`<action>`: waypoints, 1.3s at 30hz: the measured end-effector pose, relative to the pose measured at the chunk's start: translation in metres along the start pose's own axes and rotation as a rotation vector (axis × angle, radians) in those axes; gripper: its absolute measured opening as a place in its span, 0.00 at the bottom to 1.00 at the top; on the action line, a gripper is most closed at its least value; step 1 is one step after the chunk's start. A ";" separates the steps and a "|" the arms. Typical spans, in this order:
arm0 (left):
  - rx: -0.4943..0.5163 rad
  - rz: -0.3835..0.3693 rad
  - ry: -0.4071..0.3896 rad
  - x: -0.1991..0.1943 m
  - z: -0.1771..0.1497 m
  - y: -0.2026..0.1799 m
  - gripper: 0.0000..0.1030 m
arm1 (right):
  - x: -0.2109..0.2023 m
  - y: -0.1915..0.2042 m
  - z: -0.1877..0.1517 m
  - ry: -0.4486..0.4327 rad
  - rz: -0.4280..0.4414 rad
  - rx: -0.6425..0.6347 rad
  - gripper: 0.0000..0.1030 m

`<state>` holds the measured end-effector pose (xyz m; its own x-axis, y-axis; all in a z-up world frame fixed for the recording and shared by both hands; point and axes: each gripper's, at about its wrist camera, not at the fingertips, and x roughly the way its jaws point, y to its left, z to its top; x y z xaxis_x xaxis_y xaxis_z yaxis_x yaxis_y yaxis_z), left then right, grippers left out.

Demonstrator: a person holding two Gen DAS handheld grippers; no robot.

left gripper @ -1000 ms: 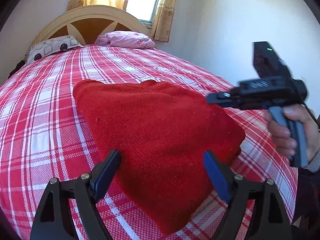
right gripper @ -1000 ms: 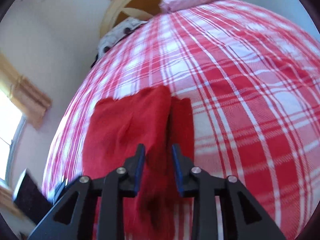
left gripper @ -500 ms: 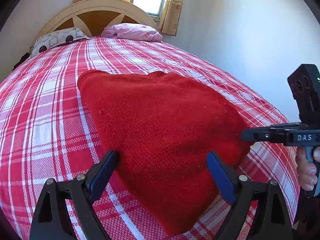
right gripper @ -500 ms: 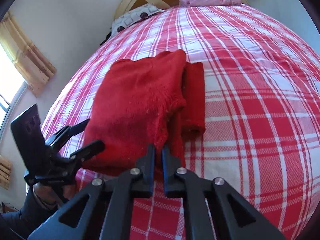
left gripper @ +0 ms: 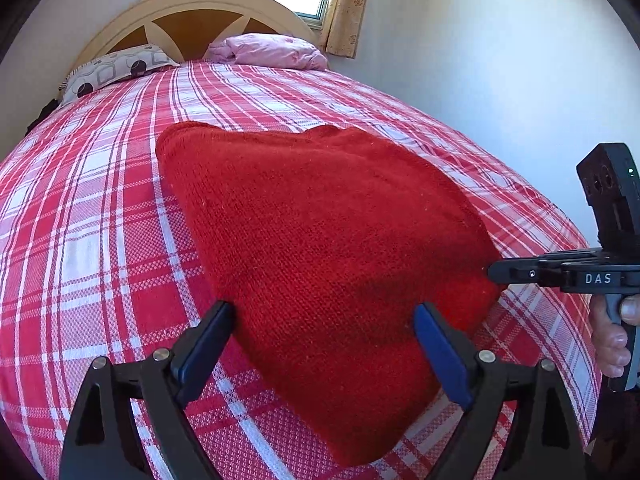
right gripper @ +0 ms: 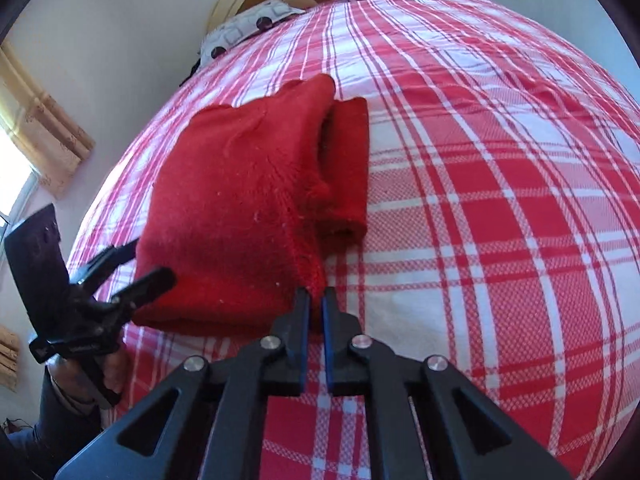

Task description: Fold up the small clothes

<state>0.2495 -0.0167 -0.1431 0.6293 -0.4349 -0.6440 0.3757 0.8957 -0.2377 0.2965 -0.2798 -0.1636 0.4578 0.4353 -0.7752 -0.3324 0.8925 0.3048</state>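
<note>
Your left gripper (left gripper: 322,328) is hovering spread wide over the near end of the folded red sweater (left gripper: 320,240), which is lying on the plaid bedspread (left gripper: 80,220). Your right gripper (right gripper: 315,300) is sitting with fingers nearly pressed together, pinching the sweater's near right seam corner. Right wrist view is showing a folded sleeve (right gripper: 348,168) sticking out along the right side; left view isn't showing it. Bare bedspread is lying right of the sweater; pillows (left gripper: 116,72) are sitting far back by the headboard (left gripper: 192,12).

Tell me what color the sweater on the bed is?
Red. The sweater shows best in the left wrist view.
</note>
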 end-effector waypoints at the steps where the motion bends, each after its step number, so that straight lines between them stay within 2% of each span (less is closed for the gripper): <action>1: -0.004 0.001 0.009 0.002 0.000 0.001 0.89 | -0.001 0.002 0.001 0.003 0.003 -0.008 0.14; 3: -0.013 0.000 0.026 0.004 -0.001 0.002 0.89 | -0.005 0.003 0.001 0.002 -0.005 -0.017 0.17; 4: -0.015 -0.002 0.028 0.004 -0.001 0.002 0.89 | -0.009 0.003 0.002 -0.006 -0.014 -0.020 0.24; 5: -0.017 -0.003 0.030 0.004 -0.001 0.002 0.89 | -0.013 0.003 0.003 -0.020 -0.031 -0.023 0.35; 7: -0.018 -0.003 0.034 0.005 -0.002 0.002 0.90 | -0.027 0.007 0.007 -0.082 -0.097 -0.042 0.41; 8: -0.016 -0.001 0.035 0.005 -0.002 0.002 0.90 | -0.036 0.010 0.012 -0.127 -0.123 -0.048 0.41; 12: -0.012 0.004 0.040 0.005 -0.002 0.000 0.90 | -0.043 0.038 0.033 -0.213 -0.145 -0.123 0.41; 15: -0.017 -0.002 0.011 0.000 -0.002 0.000 0.90 | -0.026 0.067 0.047 -0.203 -0.115 -0.211 0.41; 18: -0.042 -0.040 -0.085 -0.020 -0.002 0.006 0.90 | -0.002 0.083 0.052 -0.165 -0.076 -0.272 0.40; 21: -0.121 -0.047 -0.179 -0.036 0.000 0.022 0.90 | 0.018 0.078 0.052 -0.134 -0.108 -0.281 0.39; 24: -0.197 -0.057 -0.208 -0.038 0.009 0.036 0.90 | 0.035 0.062 0.044 -0.085 -0.152 -0.284 0.37; 27: -0.239 -0.080 -0.180 -0.027 0.025 0.045 0.90 | 0.038 0.053 0.038 -0.088 -0.171 -0.308 0.33; 29: -0.213 -0.027 -0.126 -0.011 0.040 0.046 0.90 | 0.038 0.050 0.039 -0.085 -0.155 -0.285 0.33; 30: -0.200 0.030 -0.093 0.002 0.049 0.046 0.90 | 0.038 0.049 0.039 -0.084 -0.154 -0.282 0.33; 32: -0.196 0.059 -0.061 0.016 0.054 0.048 0.90 | 0.038 0.048 0.037 -0.082 -0.156 -0.285 0.33; 36: -0.196 0.039 -0.023 0.038 0.042 0.050 0.90 | 0.040 0.050 0.035 -0.090 -0.155 -0.283 0.33; 39: -0.222 -0.007 -0.041 0.033 0.041 0.059 0.90 | 0.037 0.048 0.038 -0.092 -0.123 -0.282 0.33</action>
<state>0.3201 0.0177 -0.1484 0.6558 -0.4406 -0.6130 0.2243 0.8891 -0.3991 0.3287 -0.2167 -0.1567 0.5773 0.3461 -0.7395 -0.4790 0.8770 0.0365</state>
